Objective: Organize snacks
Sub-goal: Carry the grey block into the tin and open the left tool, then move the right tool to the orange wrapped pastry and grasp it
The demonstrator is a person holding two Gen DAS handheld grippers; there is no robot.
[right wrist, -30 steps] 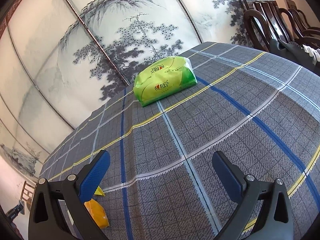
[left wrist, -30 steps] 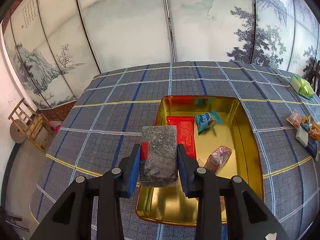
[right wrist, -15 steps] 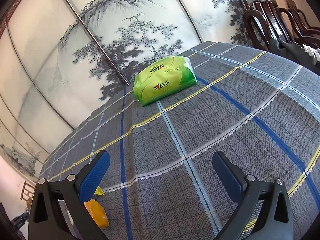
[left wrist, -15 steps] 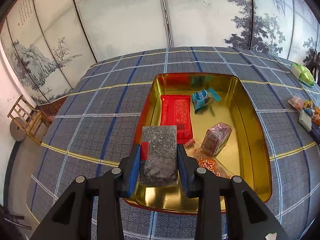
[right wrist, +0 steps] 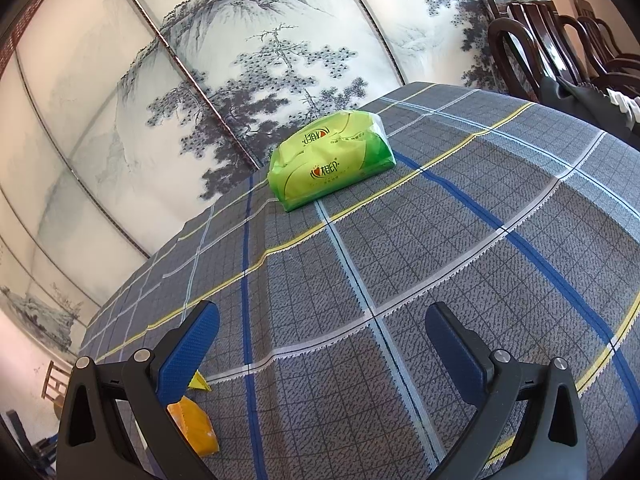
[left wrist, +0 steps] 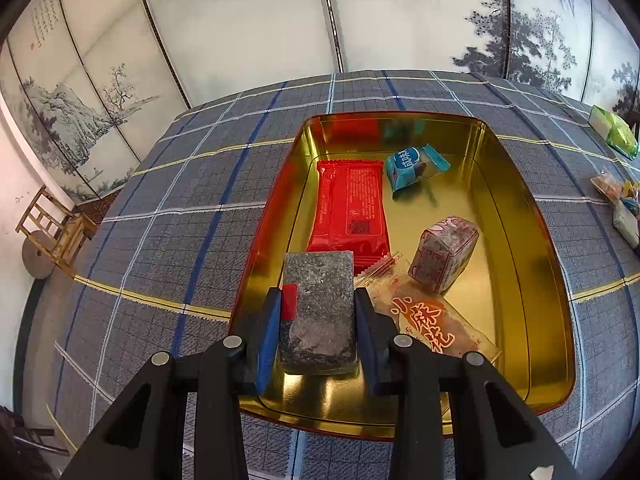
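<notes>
My left gripper [left wrist: 316,320] is shut on a grey speckled snack bar [left wrist: 320,304] with a small red label, held over the near left corner of a gold tin tray [left wrist: 536,264]. The tray holds a red packet [left wrist: 350,212], a blue wrapped sweet [left wrist: 416,162], a pinkish wrapped block [left wrist: 444,252] and a clear packet with orange writing [left wrist: 428,324]. My right gripper [right wrist: 320,340] is open and empty above the plaid tablecloth [right wrist: 400,264].
A green tissue pack [right wrist: 330,164] lies at the table's far edge; it also shows in the left wrist view [left wrist: 614,136]. Loose snacks [left wrist: 620,204] lie right of the tray. An orange packet [right wrist: 194,428] lies by my right gripper's left finger. Dark chairs [right wrist: 560,44] stand at the right.
My left gripper has carried the grey bar forward and down over the tray's near left corner. The right gripper has not moved.
</notes>
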